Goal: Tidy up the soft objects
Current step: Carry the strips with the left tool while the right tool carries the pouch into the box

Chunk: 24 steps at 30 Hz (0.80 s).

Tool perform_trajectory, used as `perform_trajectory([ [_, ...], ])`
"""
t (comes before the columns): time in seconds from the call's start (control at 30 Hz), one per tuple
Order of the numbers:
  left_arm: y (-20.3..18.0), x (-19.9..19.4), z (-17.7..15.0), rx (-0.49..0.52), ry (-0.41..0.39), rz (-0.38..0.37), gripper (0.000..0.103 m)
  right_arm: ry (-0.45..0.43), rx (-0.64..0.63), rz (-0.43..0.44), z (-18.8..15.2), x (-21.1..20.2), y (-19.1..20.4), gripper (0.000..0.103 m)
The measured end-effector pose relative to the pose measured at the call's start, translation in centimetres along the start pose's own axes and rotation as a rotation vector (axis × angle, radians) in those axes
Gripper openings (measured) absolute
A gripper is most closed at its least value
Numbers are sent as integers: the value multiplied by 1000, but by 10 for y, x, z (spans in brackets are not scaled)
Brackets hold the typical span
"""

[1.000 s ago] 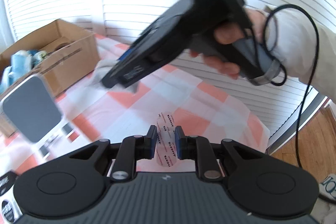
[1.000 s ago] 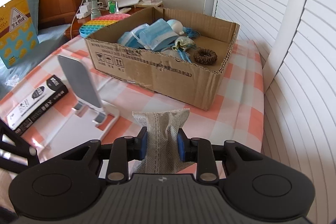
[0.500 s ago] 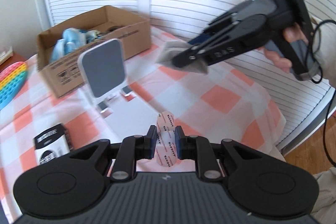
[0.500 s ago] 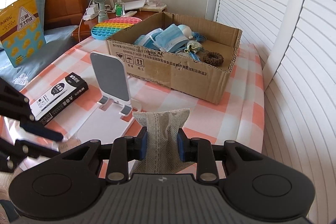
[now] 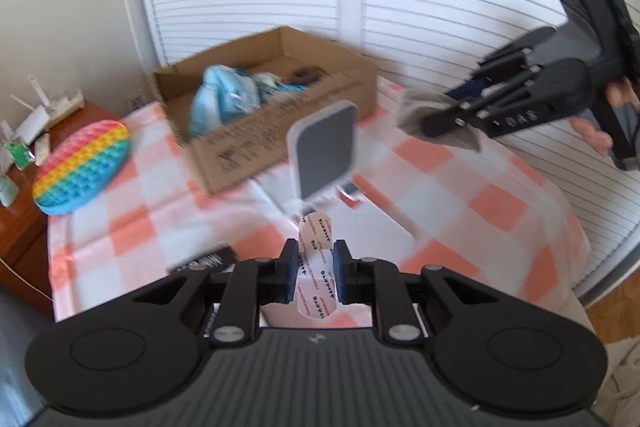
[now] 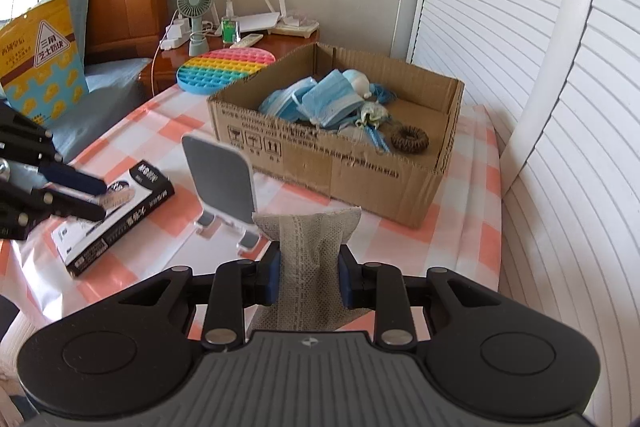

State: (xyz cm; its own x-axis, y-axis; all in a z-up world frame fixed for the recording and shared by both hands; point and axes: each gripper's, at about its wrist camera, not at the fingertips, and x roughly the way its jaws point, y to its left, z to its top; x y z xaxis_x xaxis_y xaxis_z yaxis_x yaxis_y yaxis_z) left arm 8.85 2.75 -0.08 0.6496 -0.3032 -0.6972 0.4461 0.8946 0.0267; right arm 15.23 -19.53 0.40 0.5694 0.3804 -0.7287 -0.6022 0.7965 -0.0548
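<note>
now the left gripper (image 5: pixel 315 277) clamps a clear printed packet (image 5: pixel 317 267) above the checked cloth (image 5: pixel 496 203), the right gripper (image 6: pixel 307 277) clamps a grey mesh pouch (image 6: pixel 310 259) near the cardboard box (image 6: pixel 340 167)

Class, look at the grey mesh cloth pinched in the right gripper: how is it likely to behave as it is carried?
The grey mesh cloth probably flops: it bunches and creases where the right gripper pinches it. It looks thin and open-weave, so likely light. Its free top edge may sag or swing.
</note>
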Motion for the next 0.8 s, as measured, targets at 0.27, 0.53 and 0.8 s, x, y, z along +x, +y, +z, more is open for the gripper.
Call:
perform_trajectory([
  [0.27,41,11,53,-10,-59,46,17,-47,-13,-2,35,5,-9,32],
  [0.53,78,65,127,-16,-96,79,17,-94,-20,-11,88,25,-26,32],
  [0.8,120,127,171,-97,-142,142,72,-91,-10,-28,111,59,-40,32],
])
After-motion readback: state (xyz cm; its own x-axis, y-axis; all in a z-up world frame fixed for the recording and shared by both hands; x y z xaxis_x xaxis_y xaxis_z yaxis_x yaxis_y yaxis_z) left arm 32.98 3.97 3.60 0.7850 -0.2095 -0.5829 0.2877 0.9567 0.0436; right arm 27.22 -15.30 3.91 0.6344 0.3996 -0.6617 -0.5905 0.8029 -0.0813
